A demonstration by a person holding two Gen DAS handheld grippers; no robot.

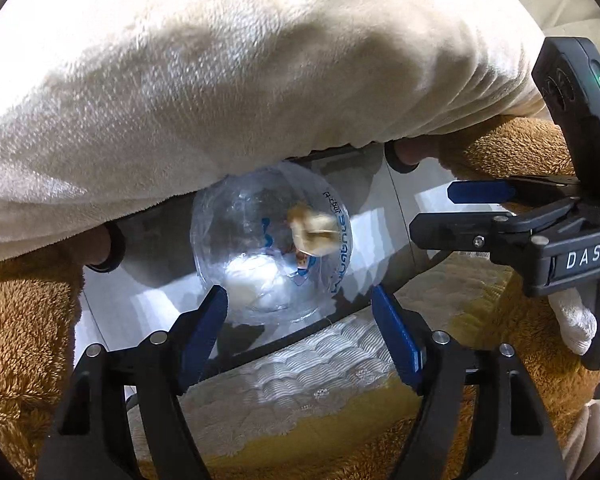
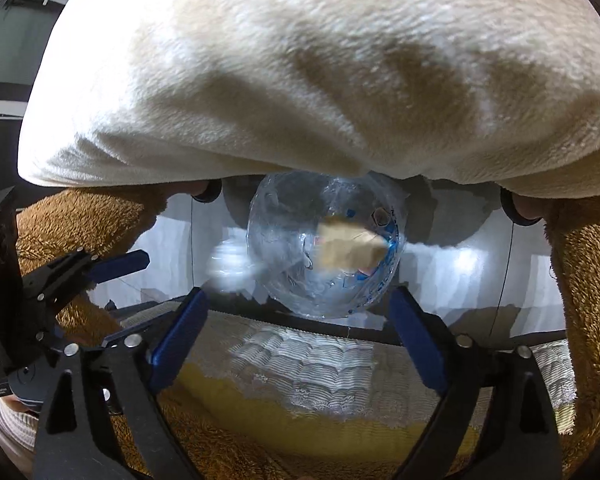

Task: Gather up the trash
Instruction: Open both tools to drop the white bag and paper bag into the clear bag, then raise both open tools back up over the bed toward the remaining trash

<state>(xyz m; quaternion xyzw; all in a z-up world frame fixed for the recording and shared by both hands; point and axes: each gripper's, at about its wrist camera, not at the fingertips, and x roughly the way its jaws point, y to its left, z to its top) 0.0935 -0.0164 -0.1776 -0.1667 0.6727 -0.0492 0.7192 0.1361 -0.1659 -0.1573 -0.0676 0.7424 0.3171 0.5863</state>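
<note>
Trash bag: a clear plastic bag (image 1: 272, 240) with blue print sits at frame centre in both views, mouth facing up, on the pale floor (image 1: 148, 304) beyond the mattress edge (image 1: 300, 364)
Falling scrap: a tan crumpled piece (image 1: 312, 228), motion-blurred, shows over the bag mouth; probably just let go so it lands inside
Left gripper (image 1: 300, 300): tongs wide, holding nothing, lower centre
Right gripper (image 2: 298, 304): tongs wide too, empty, aimed at the bag
Cream blanket (image 1: 240, 80): fills the upper frame and overhangs the bag's far rim, crowding any approach from above
Brown fleece (image 1: 24, 320): flanks both lower sides
</note>
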